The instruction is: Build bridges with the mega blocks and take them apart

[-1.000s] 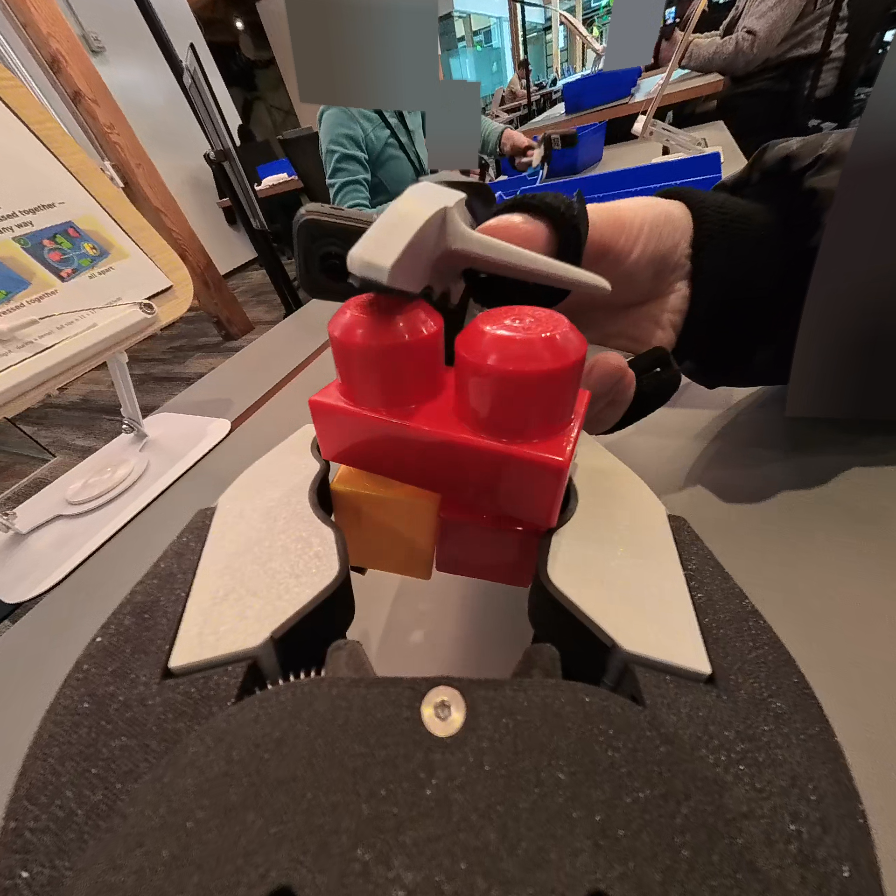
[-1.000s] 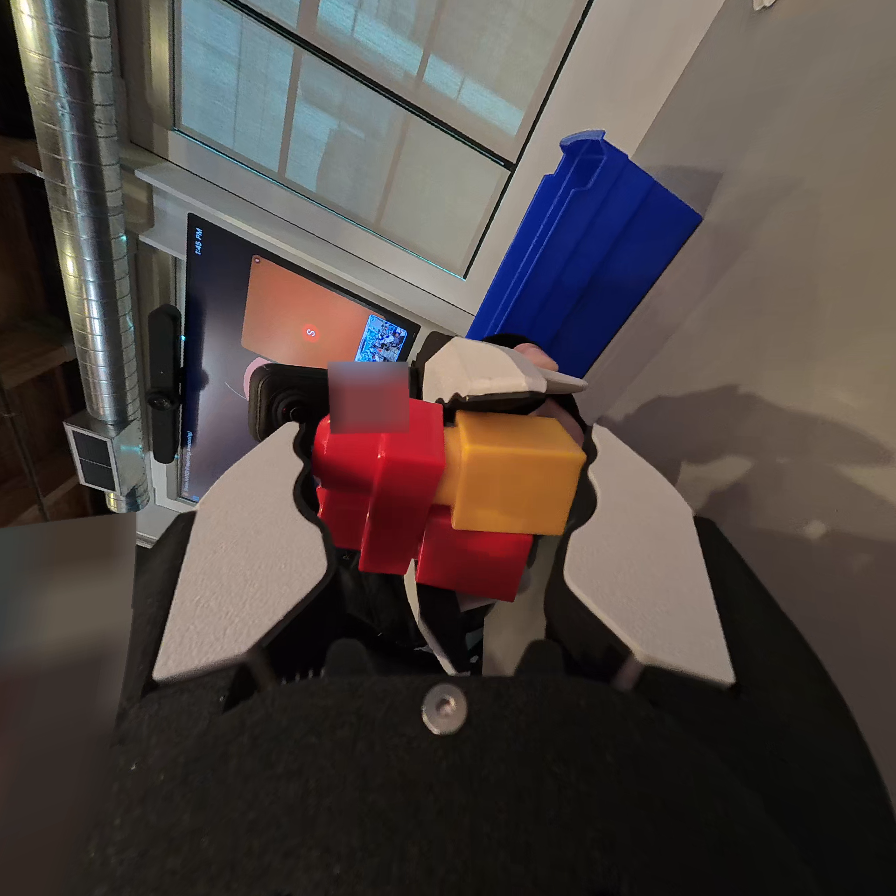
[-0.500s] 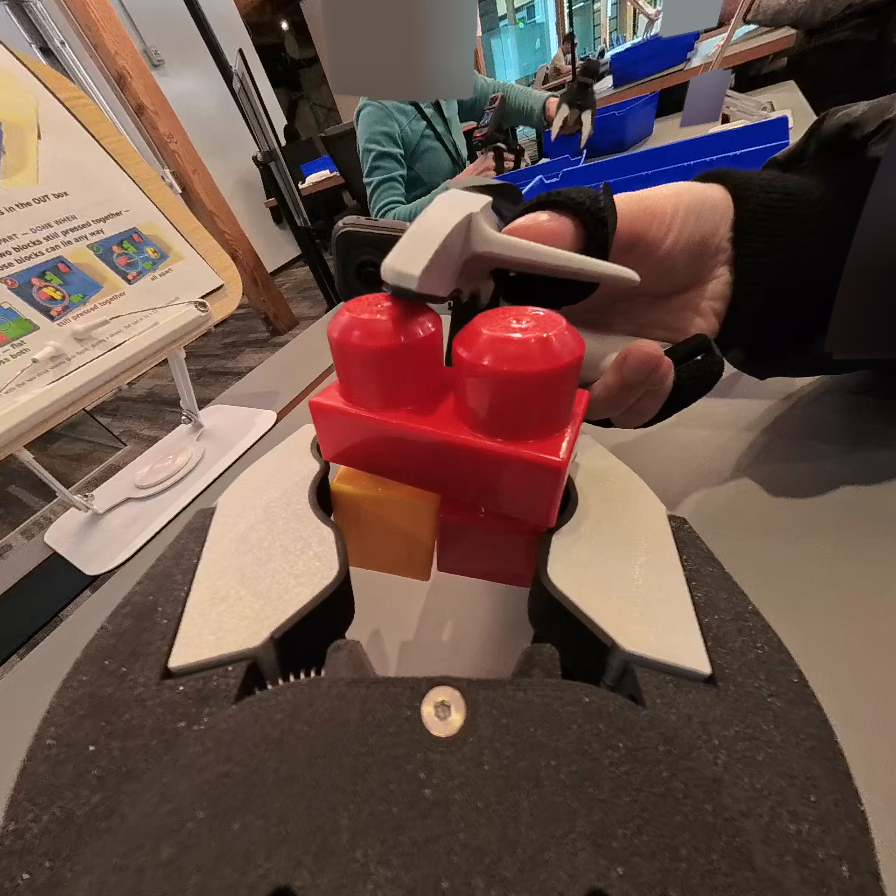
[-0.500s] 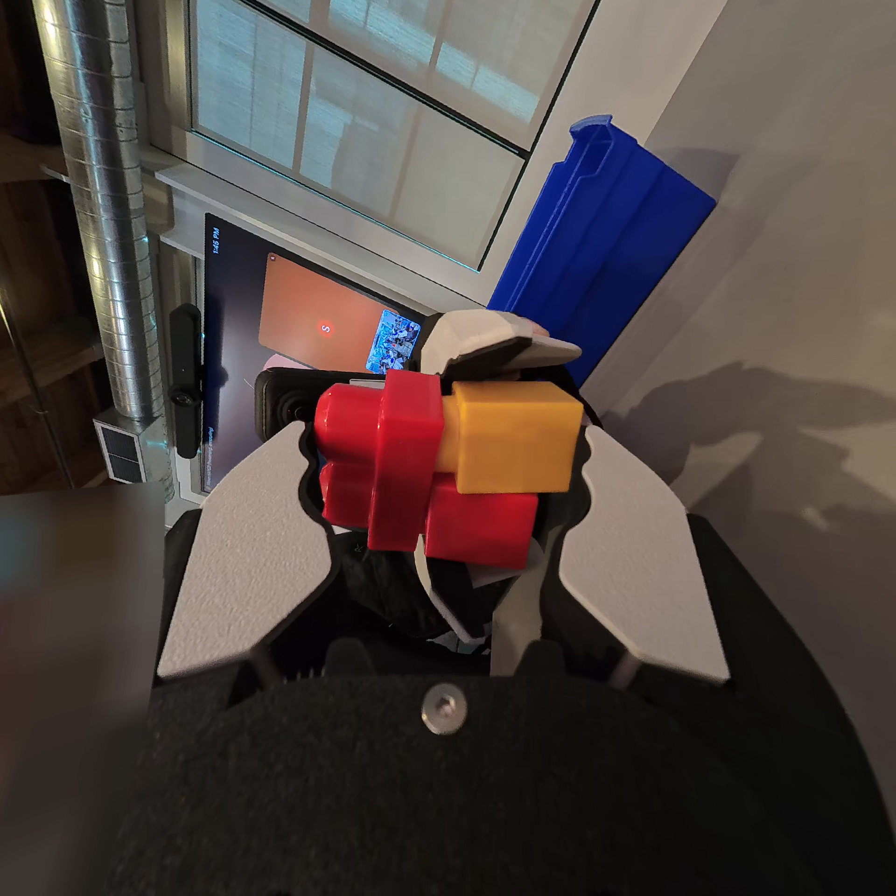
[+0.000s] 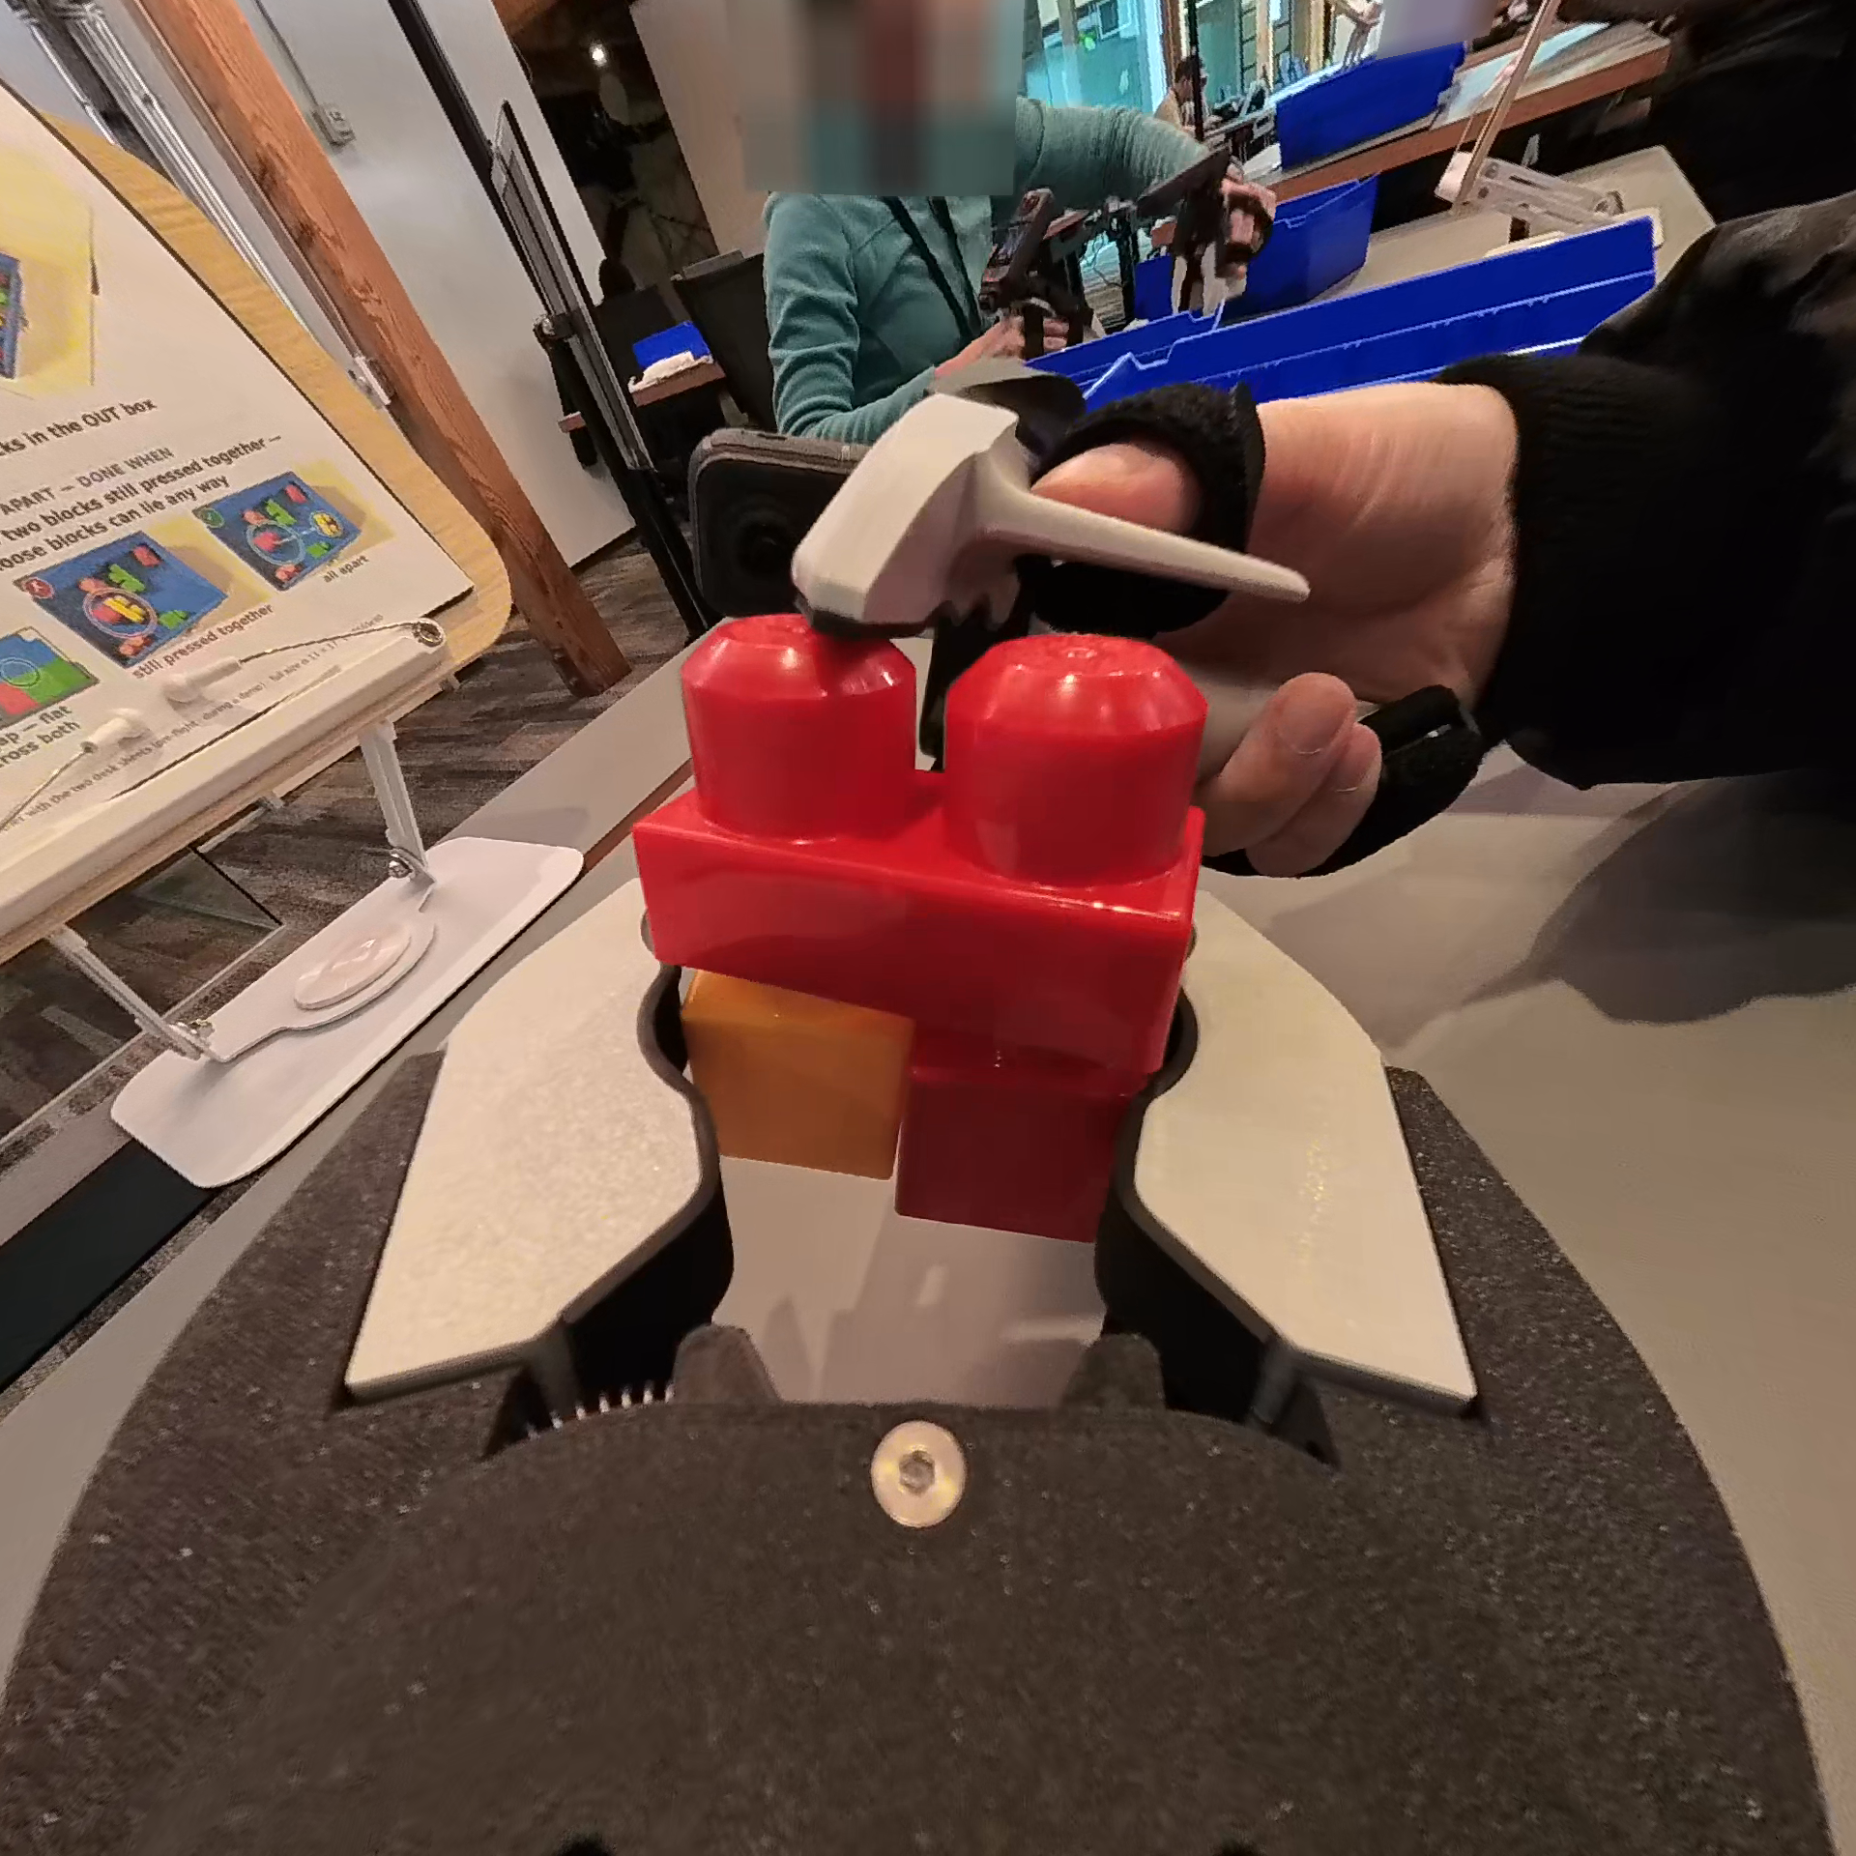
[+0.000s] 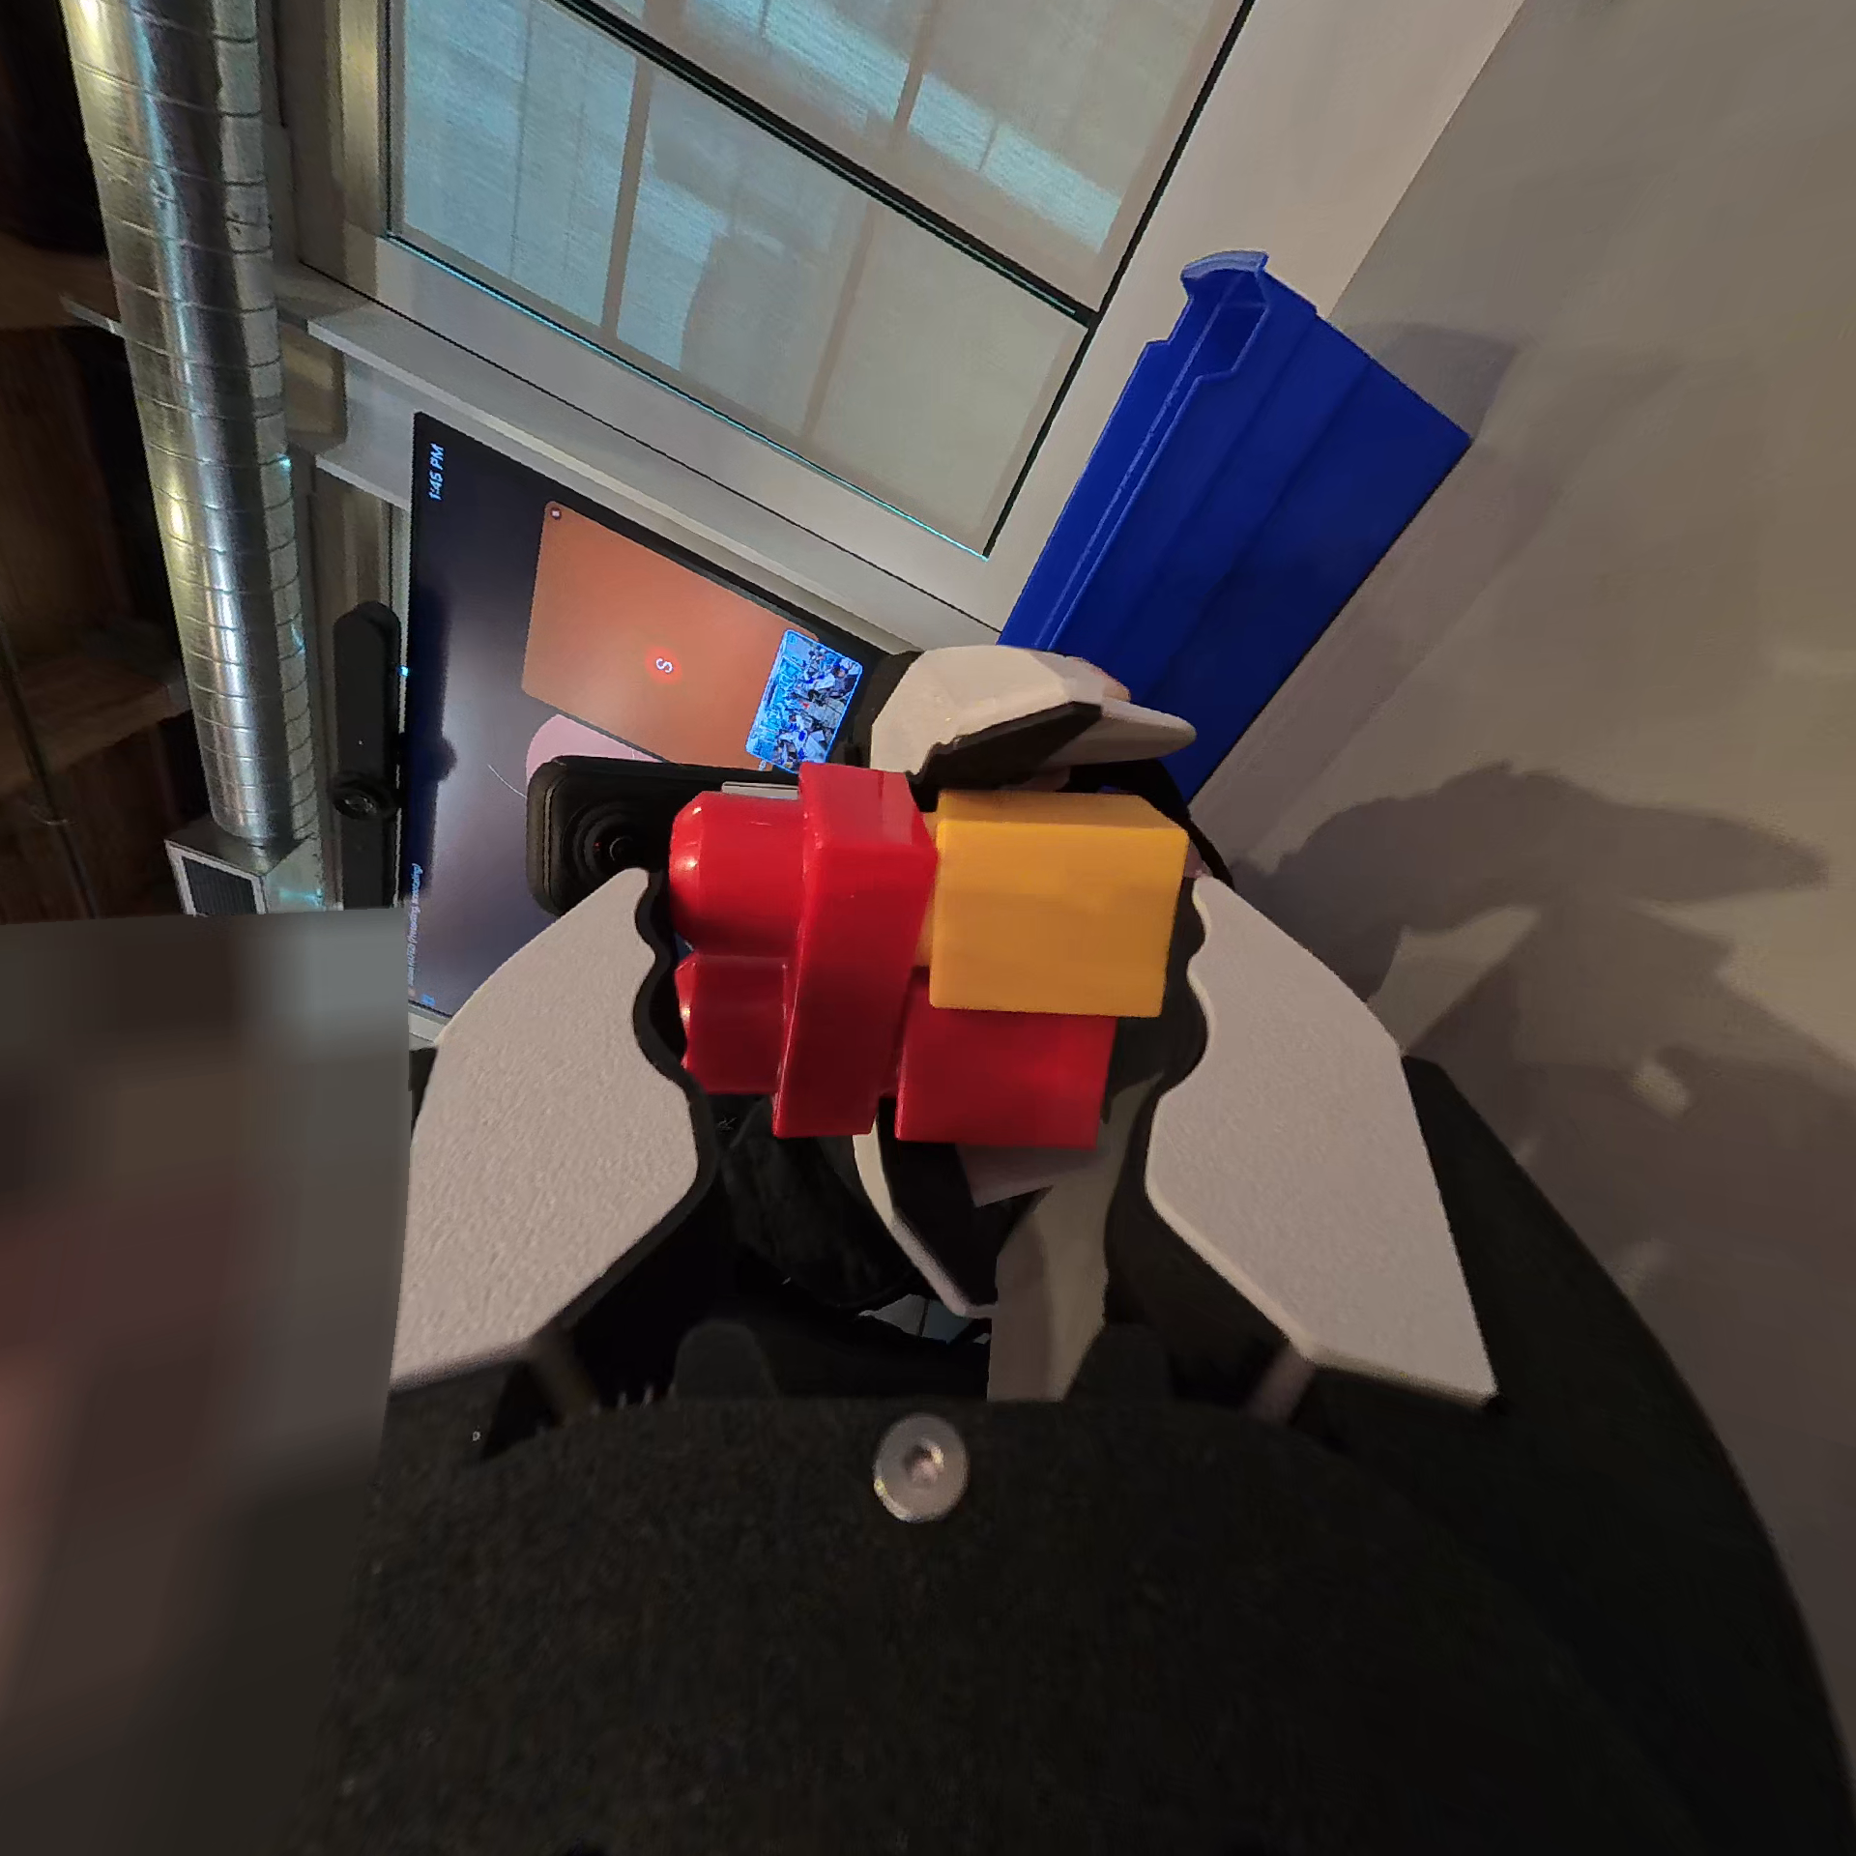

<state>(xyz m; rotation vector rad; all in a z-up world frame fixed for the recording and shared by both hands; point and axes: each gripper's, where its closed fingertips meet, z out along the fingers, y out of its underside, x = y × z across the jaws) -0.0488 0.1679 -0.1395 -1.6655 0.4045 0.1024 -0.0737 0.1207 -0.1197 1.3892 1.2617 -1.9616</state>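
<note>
A grey counter [image 5: 1657,1155] ran past a slanted wooden post [image 5: 331,301] and dark patterned carpet [image 5: 562,643]. A printed board [image 5: 151,482] leaned on a white stand [image 5: 331,994]. Blue bins [image 5: 1406,311] sat farther back, near a person in a teal top [image 5: 864,311]. Elsewhere, a paned window [image 6: 763,251], a silver duct [image 6: 201,402] and a lit screen [image 6: 623,663] showed.

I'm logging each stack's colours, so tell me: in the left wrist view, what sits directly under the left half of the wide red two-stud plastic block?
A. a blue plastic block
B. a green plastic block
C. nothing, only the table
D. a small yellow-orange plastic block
D: a small yellow-orange plastic block is pressed beneath the left half of the wide red two-stud plastic block, beside a smaller red plastic block under the right half.
</note>
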